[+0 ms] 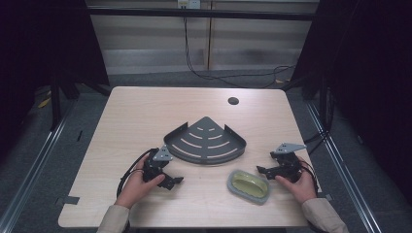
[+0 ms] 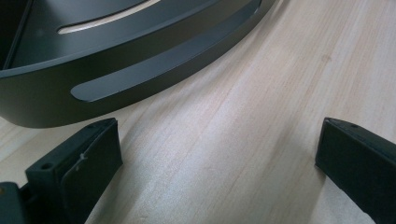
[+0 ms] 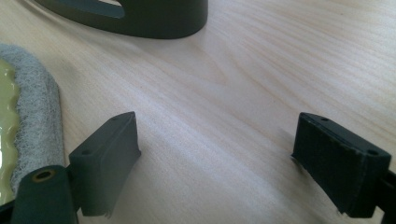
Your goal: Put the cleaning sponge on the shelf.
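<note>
Resting on the surface (image 1: 145, 111) with both jaws spread wide and empty, the right tongs (image 1: 262, 170) sit nearer the oval green-and-grey sponge (image 1: 249, 186), at their eight o'clock (long axis ten-to-four), while the left tongs (image 1: 176, 183) face the dark corner rack (image 1: 205, 141); no writing is legible.

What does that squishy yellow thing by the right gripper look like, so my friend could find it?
Start at the pale wooden table and find the big dark fan-shaped shelf in its middle. Just in front of that, toward the person's right hand, lies the sponge: a small oval with a yellowish-green top and a fuzzy grey rim. It is the only soft, light-coloured thing there; the shelf and the open right gripper beside it are dark and hard.
</note>
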Demonstrator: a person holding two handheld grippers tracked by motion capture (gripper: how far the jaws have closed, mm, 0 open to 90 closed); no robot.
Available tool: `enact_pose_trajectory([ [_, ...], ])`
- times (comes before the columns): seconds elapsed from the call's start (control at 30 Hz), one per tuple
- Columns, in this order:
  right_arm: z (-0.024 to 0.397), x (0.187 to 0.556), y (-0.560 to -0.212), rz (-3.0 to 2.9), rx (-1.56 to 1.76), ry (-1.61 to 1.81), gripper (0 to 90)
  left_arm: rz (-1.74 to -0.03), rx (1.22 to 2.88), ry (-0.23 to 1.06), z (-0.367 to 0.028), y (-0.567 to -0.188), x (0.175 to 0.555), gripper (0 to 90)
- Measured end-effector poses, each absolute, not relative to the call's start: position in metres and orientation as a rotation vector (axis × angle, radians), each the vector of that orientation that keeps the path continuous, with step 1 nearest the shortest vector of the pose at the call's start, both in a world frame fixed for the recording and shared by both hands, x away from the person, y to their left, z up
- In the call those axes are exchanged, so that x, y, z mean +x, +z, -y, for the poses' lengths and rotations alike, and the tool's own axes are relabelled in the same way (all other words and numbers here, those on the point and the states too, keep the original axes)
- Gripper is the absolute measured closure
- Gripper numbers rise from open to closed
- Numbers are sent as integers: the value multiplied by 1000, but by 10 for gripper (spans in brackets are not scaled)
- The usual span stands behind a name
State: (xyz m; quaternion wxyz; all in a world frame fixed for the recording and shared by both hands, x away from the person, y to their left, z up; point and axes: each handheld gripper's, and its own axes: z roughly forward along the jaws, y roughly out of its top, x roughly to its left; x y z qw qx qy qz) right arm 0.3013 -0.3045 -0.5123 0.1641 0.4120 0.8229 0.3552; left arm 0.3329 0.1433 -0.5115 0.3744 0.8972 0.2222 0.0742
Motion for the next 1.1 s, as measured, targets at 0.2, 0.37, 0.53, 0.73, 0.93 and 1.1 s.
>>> enact_pose_trajectory([
  [0.2, 300, 304, -504, -2416, 1211, 915, 143, -569, 2298, 191, -143, -511, 333, 0],
  [0.37, 299, 310, -495, -2527, 1215, 797, 152, -569, 2298, 190, -143, -511, 333, 0],
  [0.53, 299, 315, -479, -2620, 1265, 671, 155, -569, 2297, 190, -143, -511, 333, 0],
  [0.73, 297, 319, -451, -2660, 1257, 646, 183, -568, 2297, 190, -143, -511, 333, 0],
  [0.93, 284, 319, -429, -2736, 1190, 597, 211, -569, 2300, 191, -143, -511, 333, 0],
  [1.1, 275, 316, -421, -2775, 1151, 569, 231, -569, 2297, 189, -143, -512, 333, 0],
])
